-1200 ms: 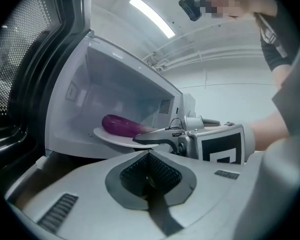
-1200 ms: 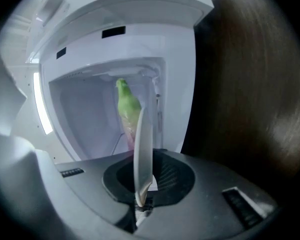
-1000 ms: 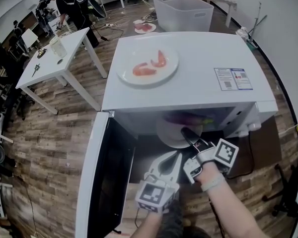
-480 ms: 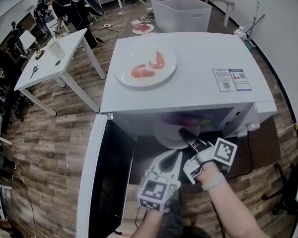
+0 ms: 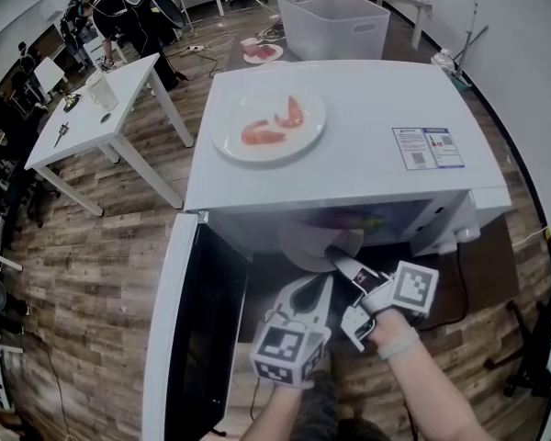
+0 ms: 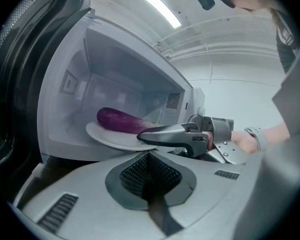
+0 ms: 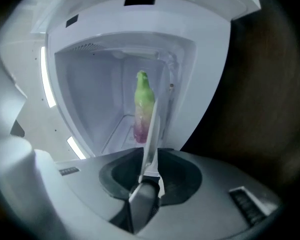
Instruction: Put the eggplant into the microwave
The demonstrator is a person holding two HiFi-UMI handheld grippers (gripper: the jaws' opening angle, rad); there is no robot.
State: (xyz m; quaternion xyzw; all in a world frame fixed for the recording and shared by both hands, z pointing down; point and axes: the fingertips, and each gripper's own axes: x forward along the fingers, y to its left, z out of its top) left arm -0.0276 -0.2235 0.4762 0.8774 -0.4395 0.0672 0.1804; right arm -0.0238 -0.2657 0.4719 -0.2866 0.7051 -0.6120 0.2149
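Head view shows little of the microwave's (image 5: 349, 145) cavity: its top panel hangs over the opening, so the eggplant (image 5: 347, 219) appears only as a thin purple-and-green strip under the front edge. The white plate (image 5: 303, 249) that carries it is half covered in the same way, with just its near rim sticking out. The left hand is hidden under the left tool's marker cube (image 5: 283, 355), and the right side of the right gripper view is too dark to read.

Both forearms come up from the bottom of the head view, close together in front of the open door (image 5: 170, 320). The right tool (image 5: 338, 257) reaches forward and slightly left, rolled on its side, so that in its own view the plate's rim stands as a thin upright line between the jaws, which pinch it. The left tool (image 5: 323, 288) hangs just beside and below it, pointing at the cavity, its jaws pressed together with nothing between them.

The eggplant lies flat on the plate inside the cavity. Its long axis runs across the microwave's width, with the green stem end to the person's right and the purple body to the left.

A second plate (image 5: 230, 145) with red-orange food sits on the microwave's top.
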